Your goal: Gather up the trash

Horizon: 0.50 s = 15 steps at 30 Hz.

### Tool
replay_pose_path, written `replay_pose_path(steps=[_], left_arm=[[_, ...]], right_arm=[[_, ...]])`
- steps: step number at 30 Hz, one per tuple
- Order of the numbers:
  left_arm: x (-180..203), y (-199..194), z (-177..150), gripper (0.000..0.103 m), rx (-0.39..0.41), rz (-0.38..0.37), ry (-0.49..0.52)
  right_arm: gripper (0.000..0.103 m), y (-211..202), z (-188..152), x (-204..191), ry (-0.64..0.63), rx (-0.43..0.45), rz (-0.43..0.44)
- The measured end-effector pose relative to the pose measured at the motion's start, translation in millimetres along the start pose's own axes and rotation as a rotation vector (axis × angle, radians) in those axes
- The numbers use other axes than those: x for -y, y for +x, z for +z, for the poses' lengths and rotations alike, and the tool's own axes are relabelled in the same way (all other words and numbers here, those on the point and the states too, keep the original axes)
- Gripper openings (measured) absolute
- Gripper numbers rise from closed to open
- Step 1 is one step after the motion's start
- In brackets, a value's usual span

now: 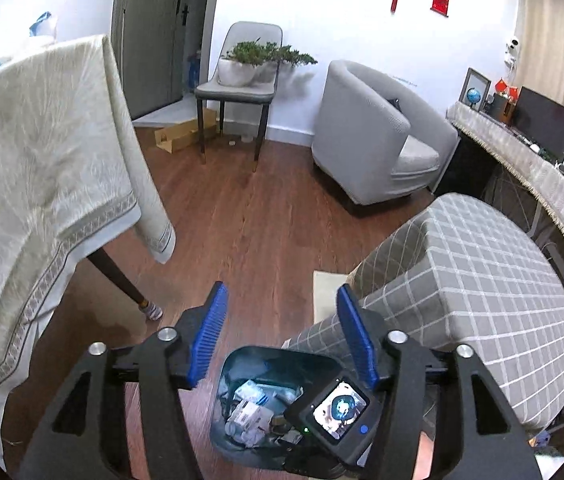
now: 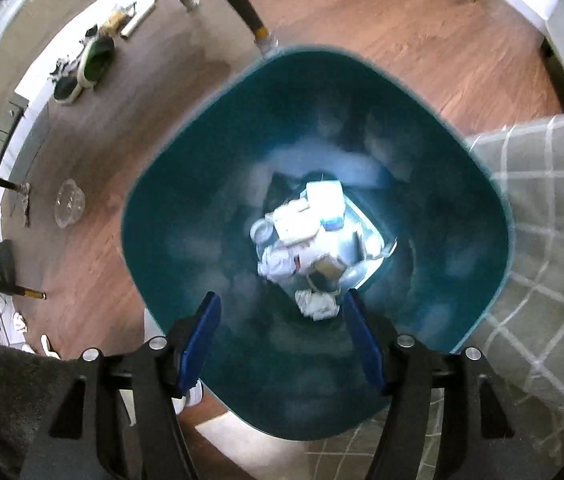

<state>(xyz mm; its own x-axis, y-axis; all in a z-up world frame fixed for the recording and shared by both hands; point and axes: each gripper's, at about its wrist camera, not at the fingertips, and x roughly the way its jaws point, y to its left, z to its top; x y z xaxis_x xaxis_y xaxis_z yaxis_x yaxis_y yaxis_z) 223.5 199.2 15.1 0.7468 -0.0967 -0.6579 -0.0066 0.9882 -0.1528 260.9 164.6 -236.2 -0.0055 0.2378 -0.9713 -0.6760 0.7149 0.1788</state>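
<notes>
At the far left of the left wrist view a table draped in a cream tablecloth stands on the wooden floor, one dark leg showing beneath the cloth. Behind it, against the white wall, a grey dining chair carries a potted green plant. To the right of that sits a grey tub armchair, and nearer, on the right, a bed or couch under a grey checked cover.

The left gripper is held above the floor with its blue-padded jaws spread apart and nothing between them. Just below it is the teal trash bin, set against the checked cover, with the right gripper's small lit screen over its right rim.

In the right wrist view, a clear plastic container lies on the floor at the left, with shoes farther off on a grey rug. The bin fills the centre, seen straight down. Trash lies piled at its bottom: white cartons, crumpled paper, a round lid, somewhat blurred. The right gripper hangs over the bin's near rim, jaws wide apart and holding nothing. The checked cover borders the bin on the right.
</notes>
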Motion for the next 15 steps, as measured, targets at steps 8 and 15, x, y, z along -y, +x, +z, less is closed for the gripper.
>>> replay_pose_path(steps=[8,15], left_arm=[[18.2,-36.1,23.8,0.088,0.128,0.019,0.052],[36.2,-82.8,15.8,0.096,0.263,0.077,0.067]], right_arm=[[0.064,-85.3,2.0,1.0,0.011,0.221,-0.035],[0.084,-186.9,-32.3,12.2,0.067,0.485,-0.136]])
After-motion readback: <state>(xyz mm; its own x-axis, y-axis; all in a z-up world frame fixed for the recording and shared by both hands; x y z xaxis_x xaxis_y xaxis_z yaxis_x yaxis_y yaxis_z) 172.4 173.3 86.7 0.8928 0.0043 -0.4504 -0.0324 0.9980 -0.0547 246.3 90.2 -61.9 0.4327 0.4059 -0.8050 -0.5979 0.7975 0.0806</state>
